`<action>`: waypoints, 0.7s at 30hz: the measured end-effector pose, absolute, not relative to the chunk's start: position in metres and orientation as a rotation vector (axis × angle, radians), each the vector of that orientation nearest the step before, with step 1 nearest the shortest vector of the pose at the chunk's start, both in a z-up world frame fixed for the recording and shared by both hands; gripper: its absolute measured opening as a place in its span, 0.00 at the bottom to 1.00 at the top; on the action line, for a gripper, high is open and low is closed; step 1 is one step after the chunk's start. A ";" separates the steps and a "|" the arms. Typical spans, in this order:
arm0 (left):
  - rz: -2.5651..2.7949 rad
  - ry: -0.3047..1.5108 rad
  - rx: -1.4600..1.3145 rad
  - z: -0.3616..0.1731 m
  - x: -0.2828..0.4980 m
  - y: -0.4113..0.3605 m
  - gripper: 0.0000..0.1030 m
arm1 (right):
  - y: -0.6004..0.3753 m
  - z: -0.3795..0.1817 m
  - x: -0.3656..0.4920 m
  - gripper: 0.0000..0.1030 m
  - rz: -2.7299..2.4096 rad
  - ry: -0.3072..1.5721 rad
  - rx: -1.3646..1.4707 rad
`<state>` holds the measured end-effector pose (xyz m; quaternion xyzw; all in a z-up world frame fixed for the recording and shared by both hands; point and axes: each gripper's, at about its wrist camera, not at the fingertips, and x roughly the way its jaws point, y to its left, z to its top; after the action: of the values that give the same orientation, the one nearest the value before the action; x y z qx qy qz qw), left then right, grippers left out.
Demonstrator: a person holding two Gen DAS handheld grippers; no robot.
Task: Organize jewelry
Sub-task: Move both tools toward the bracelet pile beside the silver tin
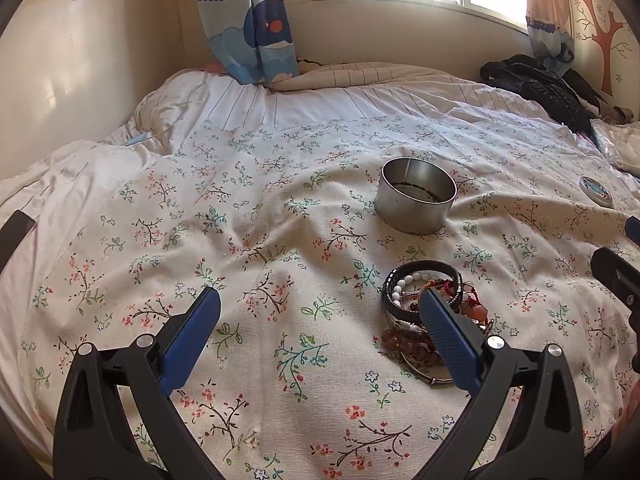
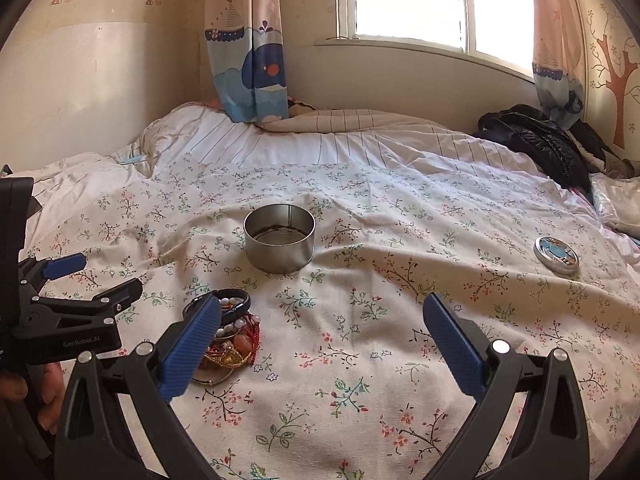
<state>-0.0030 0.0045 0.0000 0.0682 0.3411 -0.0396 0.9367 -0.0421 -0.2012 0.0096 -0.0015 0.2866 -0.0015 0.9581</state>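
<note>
A pile of bracelets (image 1: 424,308), black bands, white beads, red and amber beads and a thin metal bangle, lies on the floral bedspread (image 1: 280,248). It also shows in the right wrist view (image 2: 234,332). A round metal tin (image 1: 416,196) stands open behind it, also in the right wrist view (image 2: 279,238). Its lid (image 2: 557,257) lies far right. My left gripper (image 1: 320,304) is open and empty; its right finger overlaps the pile. My right gripper (image 2: 322,308) is open and empty, right of the pile. The left gripper (image 2: 96,280) also shows there.
A black jacket (image 2: 544,140) lies at the back right of the bed. A striped duvet (image 2: 320,140) is bunched along the wall under the window. Curtains (image 2: 248,40) hang at the back. The right gripper's edge (image 1: 616,280) shows at the far right.
</note>
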 end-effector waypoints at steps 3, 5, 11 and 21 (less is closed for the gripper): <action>-0.081 0.699 0.140 0.000 -0.002 0.005 0.93 | -0.202 0.008 -0.041 0.94 0.000 0.590 0.002; -0.081 0.698 0.138 0.000 -0.002 0.005 0.93 | -0.203 0.007 -0.040 0.94 0.001 0.597 0.005; -0.081 0.701 0.138 -0.001 -0.002 0.006 0.93 | -0.200 0.005 -0.039 0.94 0.012 0.608 0.001; -0.081 0.702 0.138 -0.001 -0.002 0.006 0.93 | -0.194 0.004 -0.036 0.94 0.061 0.617 -0.010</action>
<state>-0.0021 0.0063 -0.0014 0.0673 0.3435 -0.0395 0.9359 -0.0358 -0.1935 0.0037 -0.0051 0.3034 0.0298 0.9524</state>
